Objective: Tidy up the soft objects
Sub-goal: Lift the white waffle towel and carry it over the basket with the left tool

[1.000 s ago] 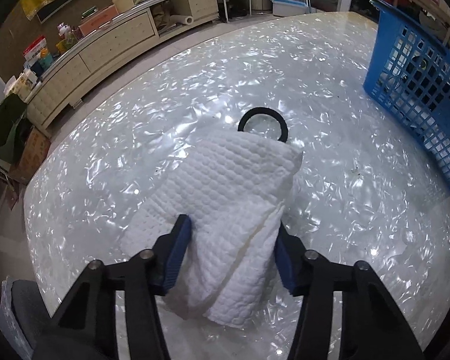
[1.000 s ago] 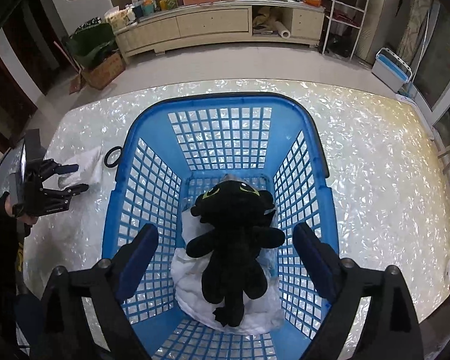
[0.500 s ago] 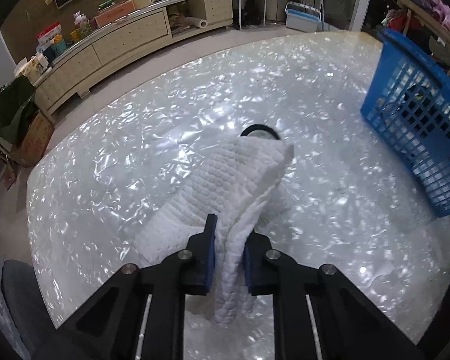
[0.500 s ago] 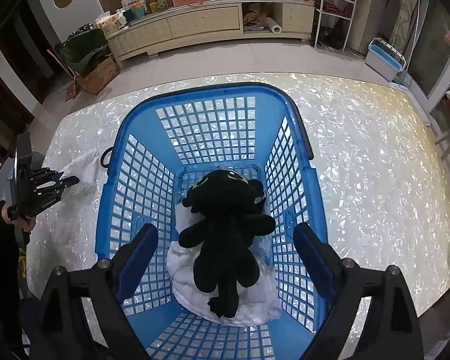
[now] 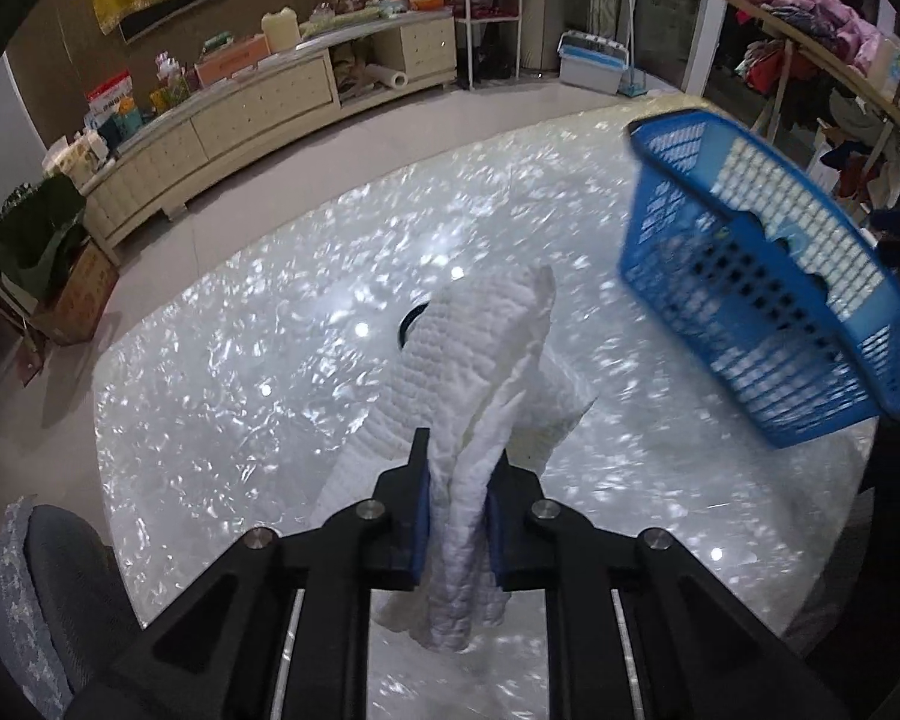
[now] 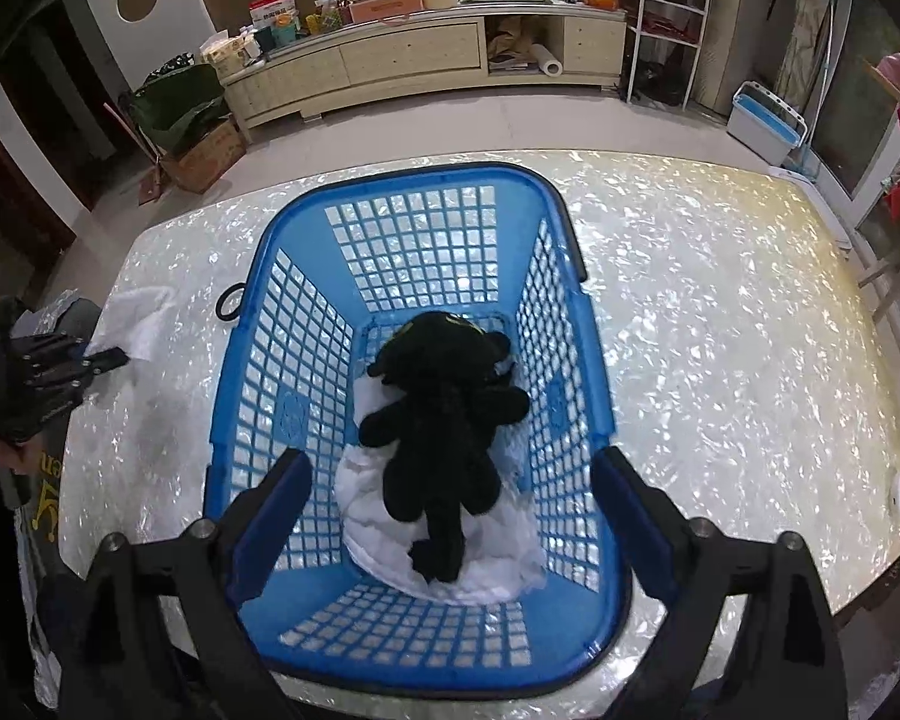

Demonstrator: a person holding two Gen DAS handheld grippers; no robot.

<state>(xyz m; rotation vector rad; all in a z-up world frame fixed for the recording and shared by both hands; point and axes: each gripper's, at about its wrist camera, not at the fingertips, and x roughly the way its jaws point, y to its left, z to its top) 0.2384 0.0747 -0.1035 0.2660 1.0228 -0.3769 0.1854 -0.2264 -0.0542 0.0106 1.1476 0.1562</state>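
Observation:
My left gripper (image 5: 456,516) is shut on a white quilted towel (image 5: 480,348), which hangs bunched from the pads above the table. A black ring (image 5: 407,324) lies half hidden behind it. The blue basket (image 5: 768,300) stands to the right. In the right wrist view my right gripper (image 6: 453,468) hovers over the basket (image 6: 408,174), its jaws opening wide with nothing pressed between the pads. Below it a black plush toy (image 6: 444,414) lies on a white cloth (image 6: 498,564) in the basket. The left gripper (image 6: 105,360) and the towel (image 6: 141,318) show at the far left.
The pearly white table (image 5: 240,390) carries the basket and the ring (image 6: 229,303). A grey chair (image 5: 48,588) stands at its near left edge. A long cream cabinet (image 6: 414,54) lines the far wall, and a clothes rack (image 5: 810,24) stands at the right.
My left gripper closed on the towel and lifted it off the table, so the towel now hangs bunched. The right gripper's jaws have spread slightly wider over the basket.

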